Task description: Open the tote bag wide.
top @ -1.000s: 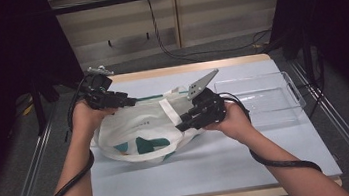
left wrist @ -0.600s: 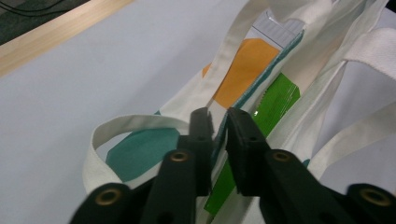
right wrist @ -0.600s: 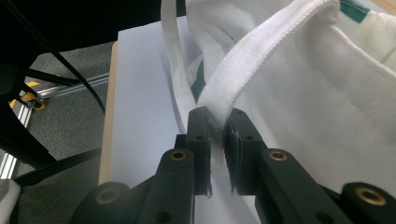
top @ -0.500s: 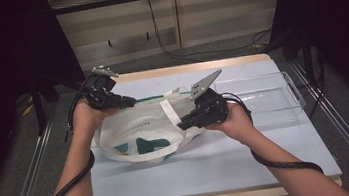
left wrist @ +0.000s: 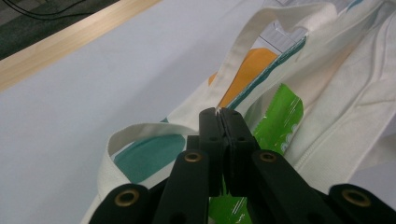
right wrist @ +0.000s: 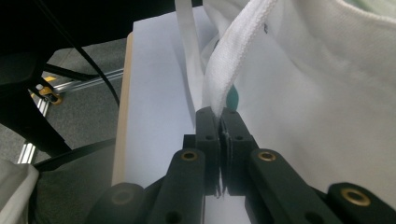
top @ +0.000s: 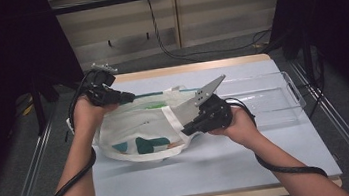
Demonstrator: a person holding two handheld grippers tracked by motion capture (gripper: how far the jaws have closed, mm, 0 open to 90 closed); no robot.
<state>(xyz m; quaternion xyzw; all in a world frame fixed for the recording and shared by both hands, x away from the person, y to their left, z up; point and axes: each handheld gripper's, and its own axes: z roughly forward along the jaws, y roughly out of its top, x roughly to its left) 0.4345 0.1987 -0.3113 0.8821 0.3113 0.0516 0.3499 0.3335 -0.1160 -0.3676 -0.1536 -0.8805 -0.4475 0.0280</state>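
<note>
The counter (top: 251, 164) carries a white cloth tote bag (top: 136, 133) on its left half and a clear plastic tray (top: 268, 99) just behind and to the right of it. The bag lies slumped on its side, and both grippers seem to be spreading its mouth, likely so that its contents can be reached or something put in. The left gripper (top: 124, 98) has its fingers clamped together on the far rim of the bag, where the edge band meets a strap (left wrist: 154, 128), and lifts that rim off the counter. The right gripper (top: 186, 127) has its fingers shut on the near strap (right wrist: 238, 51), which runs up taut from them.

A green packet (left wrist: 280, 116) lies in the opening; how much of it there is, and what else the bag holds, is hidden by folds of cloth. The teal and orange print (left wrist: 247, 70) is cut off by creases. The tray looks empty, though glare makes that hard to judge.
</note>
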